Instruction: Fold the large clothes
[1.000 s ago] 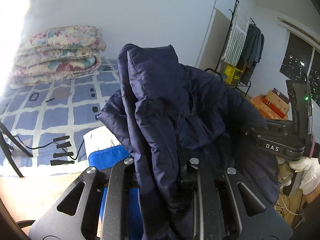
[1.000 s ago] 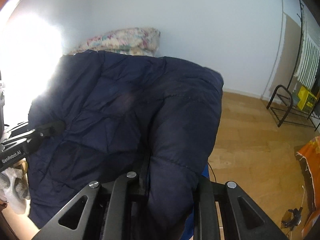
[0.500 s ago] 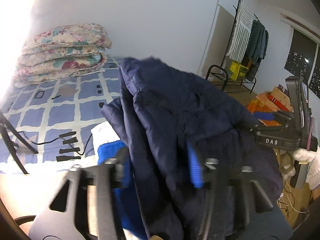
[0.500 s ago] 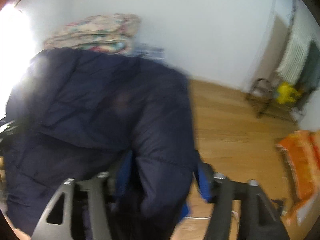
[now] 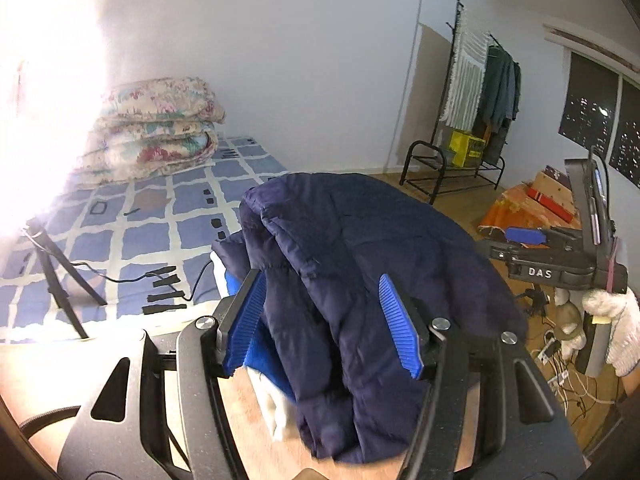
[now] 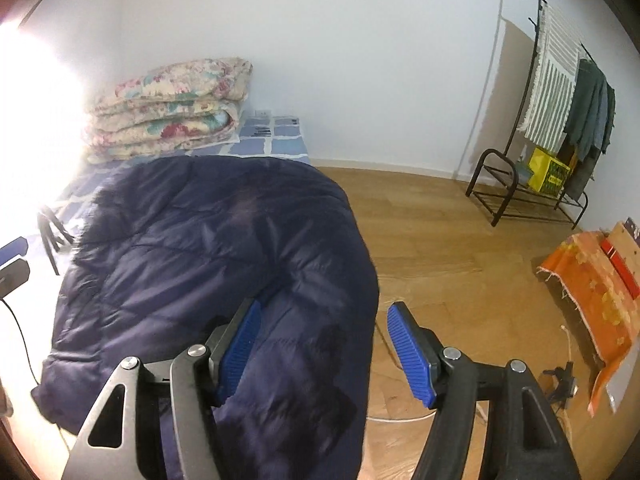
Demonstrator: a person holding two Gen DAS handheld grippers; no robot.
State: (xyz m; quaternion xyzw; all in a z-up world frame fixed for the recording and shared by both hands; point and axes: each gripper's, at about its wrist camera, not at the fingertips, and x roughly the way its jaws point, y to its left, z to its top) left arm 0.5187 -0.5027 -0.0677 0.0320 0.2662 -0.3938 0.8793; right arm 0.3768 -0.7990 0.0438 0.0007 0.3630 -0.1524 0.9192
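A dark navy puffer jacket lies bunched in a heap just in front of both grippers, over a blue and white item. It also fills the left half of the right wrist view. My left gripper is open, its blue pads on either side of a fold of the jacket without pinching it. My right gripper is open, the jacket's edge lying between its pads. The right gripper also shows in the left wrist view, beyond the jacket at right.
A bed with a blue checked cover and a folded floral quilt stands behind. A tripod leg and cable are at left. A clothes rack, an orange cloth and wooden floor lie to the right.
Both grippers were shut on the jacket a second ago and have opened. The jacket has dropped from its raised position into a lower heap.
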